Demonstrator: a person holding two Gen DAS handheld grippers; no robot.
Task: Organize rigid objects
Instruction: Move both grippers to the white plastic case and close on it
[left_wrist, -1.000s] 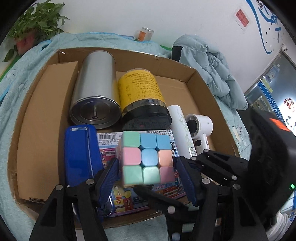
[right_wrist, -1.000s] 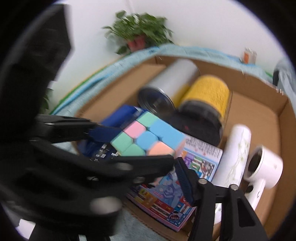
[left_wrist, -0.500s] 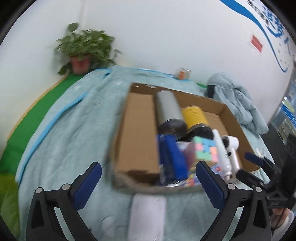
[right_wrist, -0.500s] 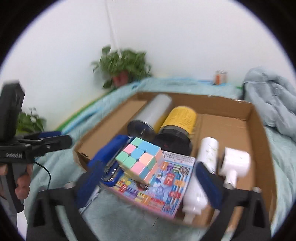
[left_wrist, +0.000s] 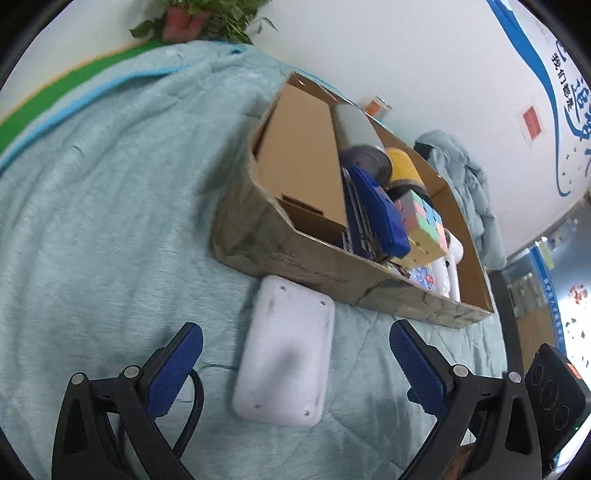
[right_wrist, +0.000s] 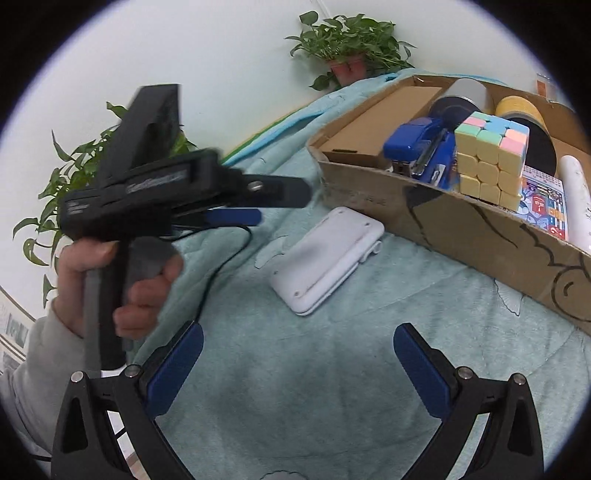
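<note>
White case (left_wrist: 286, 354) lies between the left tool (left_wrist: 295, 358) pads, untouched; both tools wide open, empty.

A teal blanket (left_wrist: 110, 221) covers the surface; potted plants (right_wrist: 347, 48) stand against the white wall (right_wrist: 221, 44).

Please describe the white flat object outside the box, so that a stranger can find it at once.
Find the cardboard box on the teal blanket. Just outside its near wall lies the white flat case, alone on the blanket. Everything else is packed inside the box; this rounded slab has small screws at its corners.
</note>
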